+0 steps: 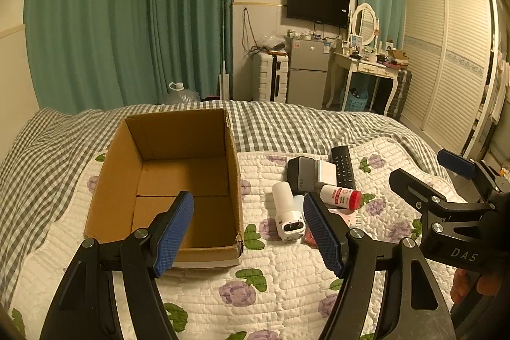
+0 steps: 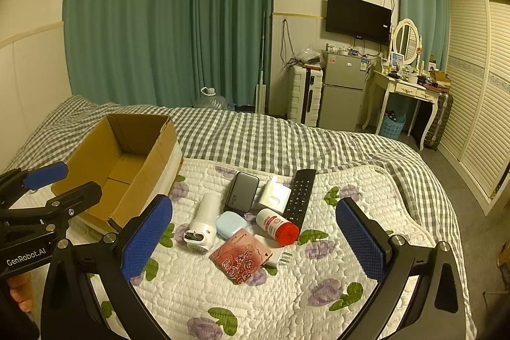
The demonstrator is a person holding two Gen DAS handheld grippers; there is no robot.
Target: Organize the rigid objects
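An empty open cardboard box stands on the quilt at the left. Right of it lies a cluster: a white cylinder device, a dark power bank, a white charger, a black remote, a white bottle with a red cap, a light blue case, a pink packet and a white plug. My left gripper is open and empty, hovering by the box's near right corner. My right gripper is open and empty above the cluster.
The flowered quilt lies on a checked bedspread. Beyond the bed stand a suitcase, a small fridge, a dressing table and a wardrobe. Green curtains hang behind.
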